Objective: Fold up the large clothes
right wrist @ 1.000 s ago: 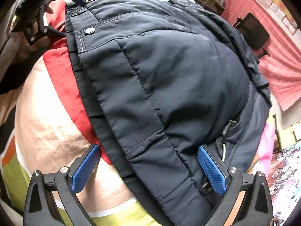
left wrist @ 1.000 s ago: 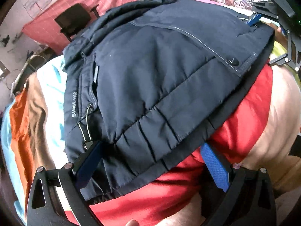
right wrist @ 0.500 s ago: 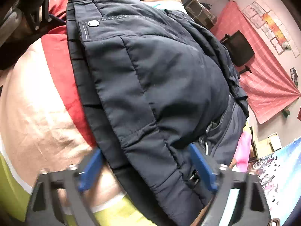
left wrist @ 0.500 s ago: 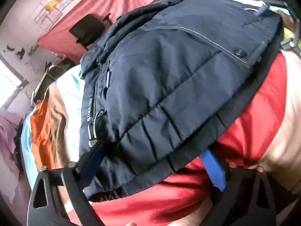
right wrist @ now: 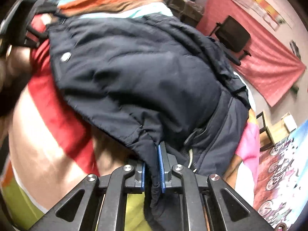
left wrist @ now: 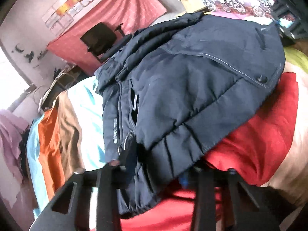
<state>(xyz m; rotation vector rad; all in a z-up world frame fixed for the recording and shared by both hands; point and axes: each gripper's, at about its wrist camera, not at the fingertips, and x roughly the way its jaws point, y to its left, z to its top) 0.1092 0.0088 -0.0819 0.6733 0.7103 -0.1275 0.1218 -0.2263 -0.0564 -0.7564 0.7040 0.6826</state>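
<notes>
Left wrist view is showing the left tongs (left wrist: 154, 170) mostly buried: their jaws have just been closing on the near hem of the navy padded jacket (left wrist: 192, 88), and only a sliver of blue pad (left wrist: 183, 181) is peeking out under the fabric, so they are probably gripping the hem, though blur is making the contact hard to read. The right tongs (right wrist: 152, 173) are standing out clearly in the right wrist view; their jaws have just been closing too and are now pinching a gathered fold of the jacket's hem between the blue pads. The jacket is lying bunched on a bed, over a bedspread (left wrist: 269, 130) of red, beige, orange, pale blue and yellow-green bands. The jacket's far side is dropping out of sight behind its own bulk. Beyond the bed, a black office chair (left wrist: 100, 36) is standing before a red cloth (left wrist: 123, 9) hanging on the wall, with paper sheets (left wrist: 67, 3) pinned above.
</notes>
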